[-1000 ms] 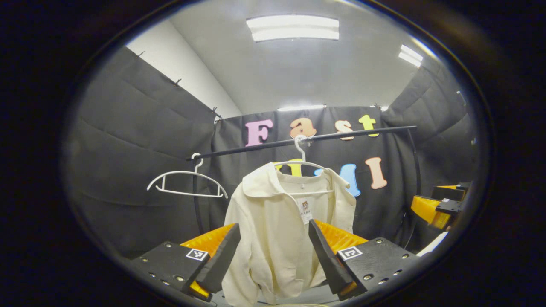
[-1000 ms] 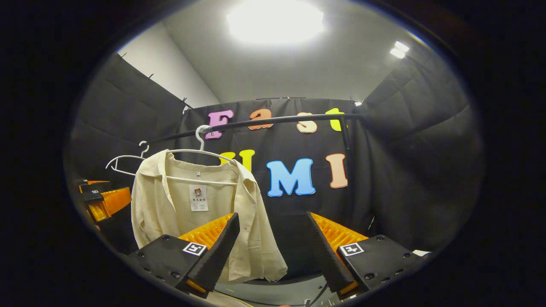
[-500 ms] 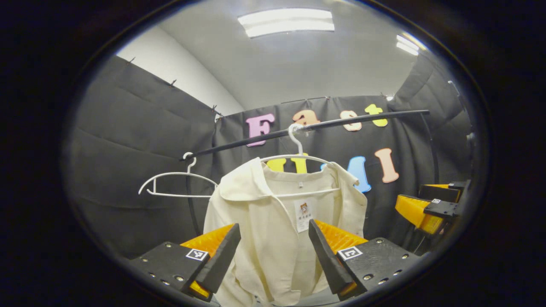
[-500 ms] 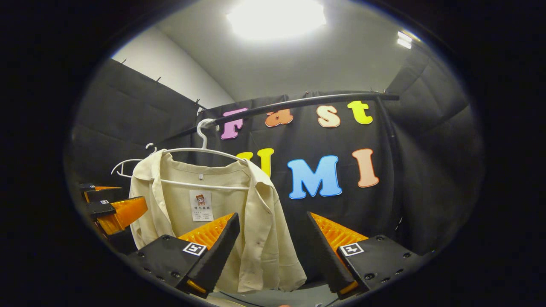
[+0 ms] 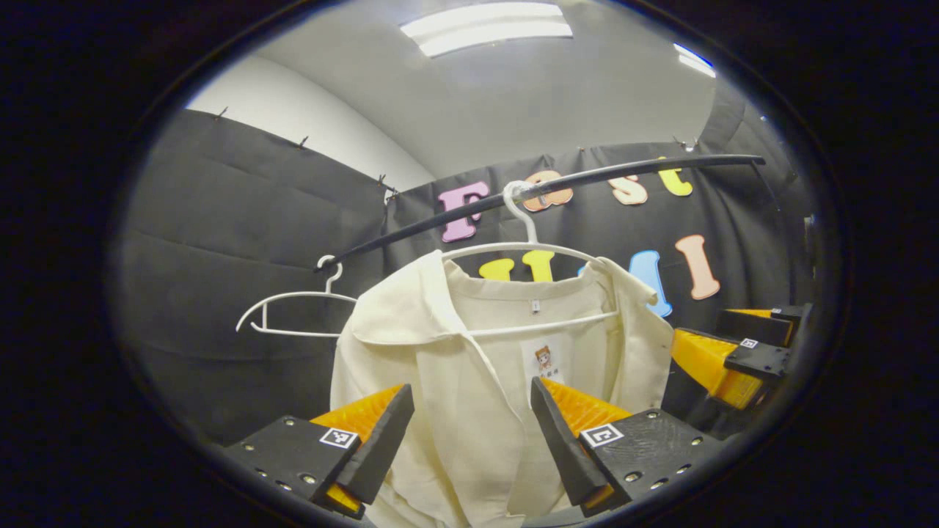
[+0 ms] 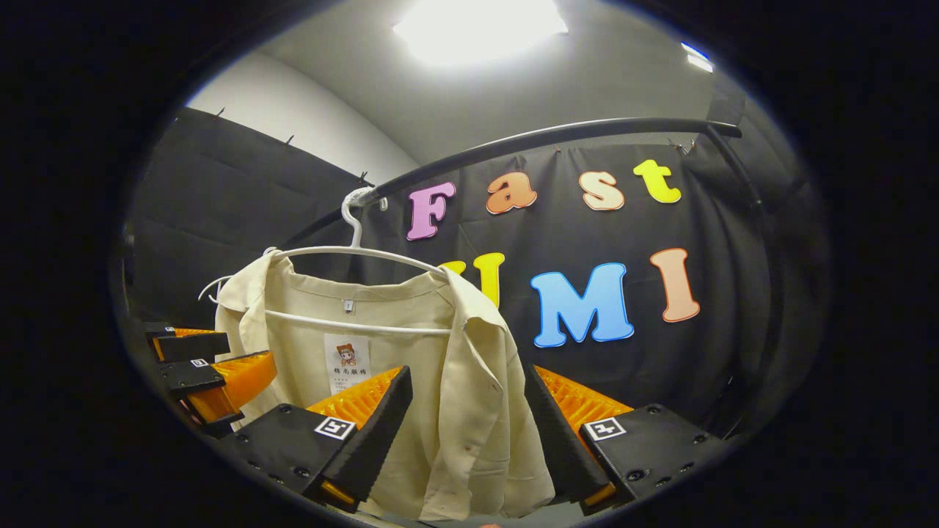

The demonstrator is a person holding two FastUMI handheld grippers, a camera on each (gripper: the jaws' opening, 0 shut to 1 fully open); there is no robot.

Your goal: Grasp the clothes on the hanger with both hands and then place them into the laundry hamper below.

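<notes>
A cream shirt (image 5: 447, 381) hangs open on a white hanger (image 5: 524, 249) hooked over a black rail (image 5: 557, 187). My left gripper (image 5: 469, 433) is open, its jaws spread in front of the shirt's left front panel, a little short of the cloth. In the right gripper view the same shirt (image 6: 411, 367) hangs from its hanger (image 6: 359, 253), and my right gripper (image 6: 469, 433) is open with the shirt's right front edge between its spread jaws. The right gripper (image 5: 733, 356) appears at the right of the left gripper view; the left gripper (image 6: 205, 367) appears at the left of the right gripper view.
A second, bare white hanger (image 5: 293, 312) hangs on the rail to the left of the shirt. The rail (image 6: 543, 139) bends down into a post (image 6: 759, 242) at the right. Black cloth walls close the booth on all sides.
Both grippers have moved up and closer to the shirt, which looms larger. The right gripper has shifted left so the shirt's edge now lies between its jaws. Both stay open.
</notes>
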